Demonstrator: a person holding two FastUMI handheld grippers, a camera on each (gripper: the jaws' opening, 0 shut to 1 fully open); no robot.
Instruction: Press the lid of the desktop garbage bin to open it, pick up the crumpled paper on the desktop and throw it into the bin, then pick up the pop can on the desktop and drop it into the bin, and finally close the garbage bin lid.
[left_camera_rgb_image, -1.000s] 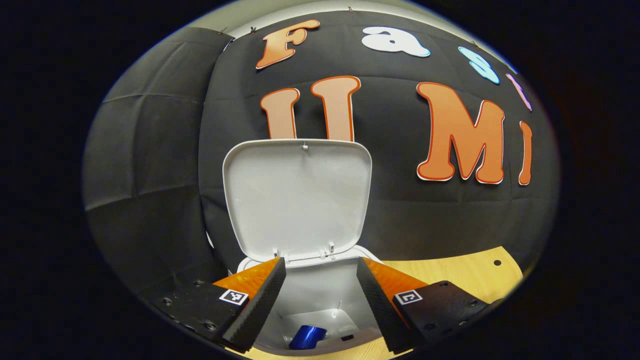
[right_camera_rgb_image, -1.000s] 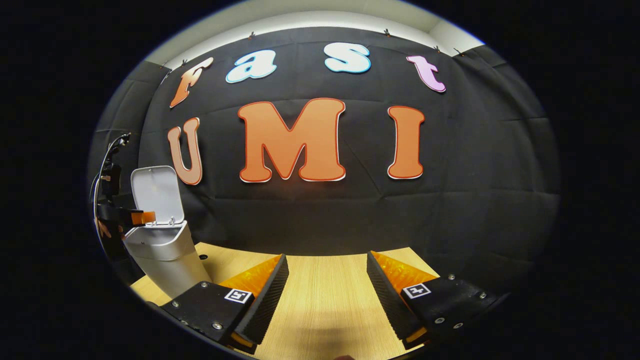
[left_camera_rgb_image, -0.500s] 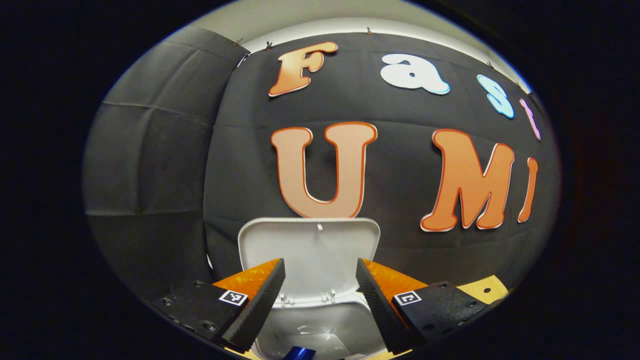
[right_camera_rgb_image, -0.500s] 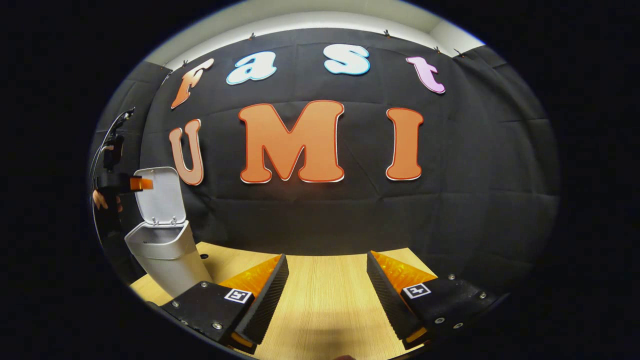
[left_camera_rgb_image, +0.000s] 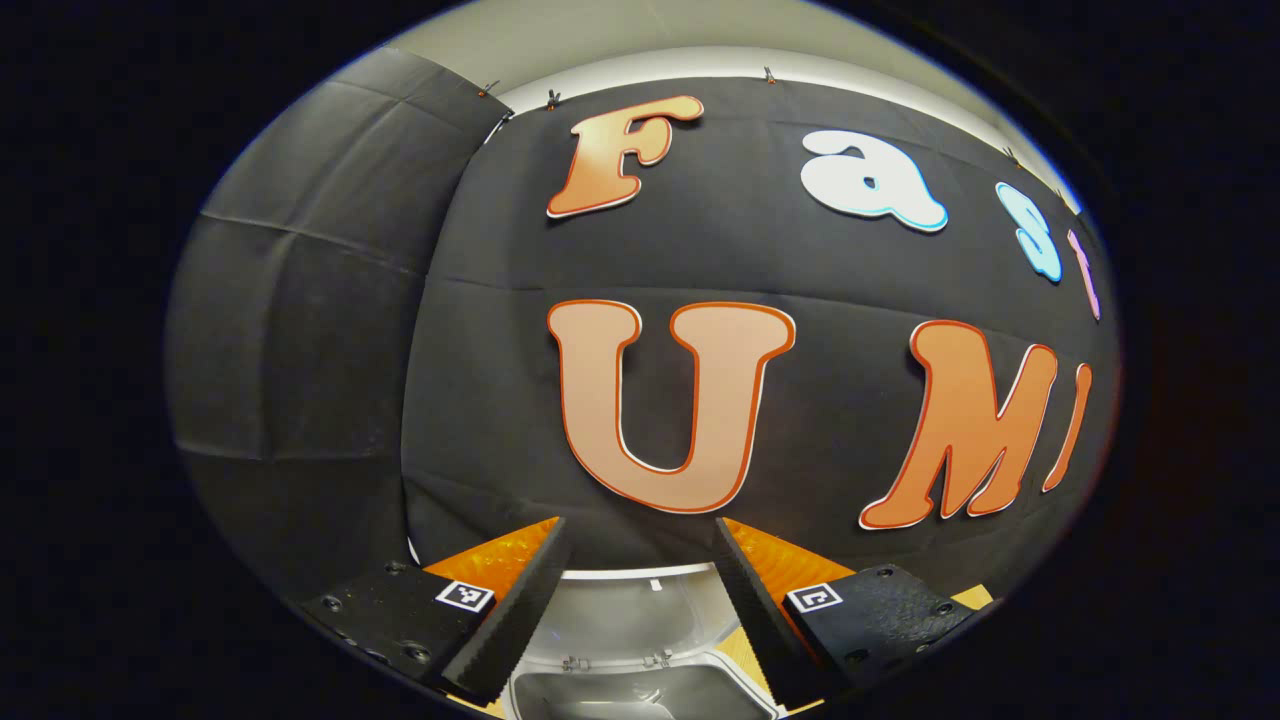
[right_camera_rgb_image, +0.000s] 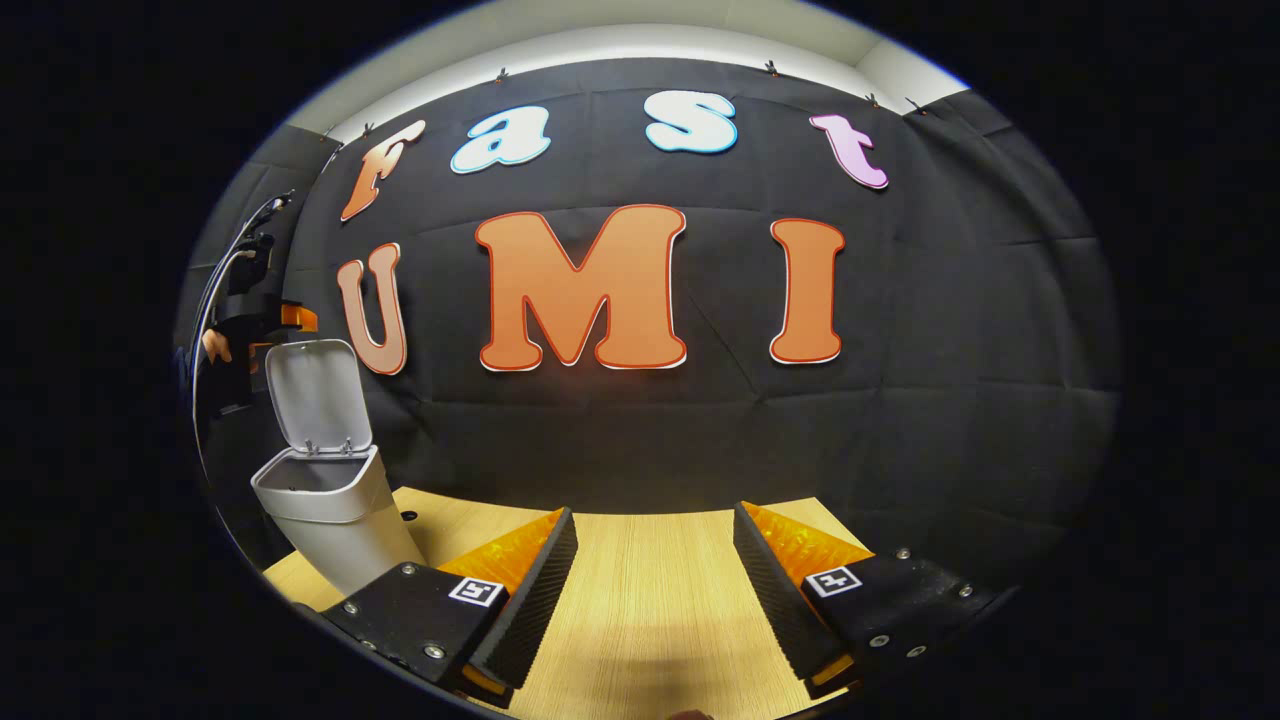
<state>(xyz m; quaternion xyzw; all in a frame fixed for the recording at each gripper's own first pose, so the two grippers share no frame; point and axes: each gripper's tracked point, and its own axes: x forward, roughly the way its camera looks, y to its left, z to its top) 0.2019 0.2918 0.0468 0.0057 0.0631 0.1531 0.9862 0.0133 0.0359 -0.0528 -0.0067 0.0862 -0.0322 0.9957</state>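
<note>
The white garbage bin (right_camera_rgb_image: 335, 510) stands at the table's far left in the right gripper view, its lid (right_camera_rgb_image: 316, 392) swung up and open. My left gripper (left_camera_rgb_image: 638, 610) hangs open and empty above the lid (left_camera_rgb_image: 630, 610), whose top edge and the bin's rim (left_camera_rgb_image: 640, 688) show between the fingers. From the right gripper view, the left gripper (right_camera_rgb_image: 285, 318) and the hand holding it hover just over the lid's top. My right gripper (right_camera_rgb_image: 655, 590) is open and empty low over the wooden table (right_camera_rgb_image: 650, 610). The bin's inside is hidden.
The black cloth wall stands close behind the bin. Bare wooden table (right_camera_rgb_image: 640, 560) stretches in front of the right gripper. A small round hole (right_camera_rgb_image: 407, 516) marks the tabletop beside the bin's base.
My left gripper has risen from inside the bin's mouth to above the raised lid; the blue can seen in the bin earlier has dropped out of view. The right gripper has stayed put.
</note>
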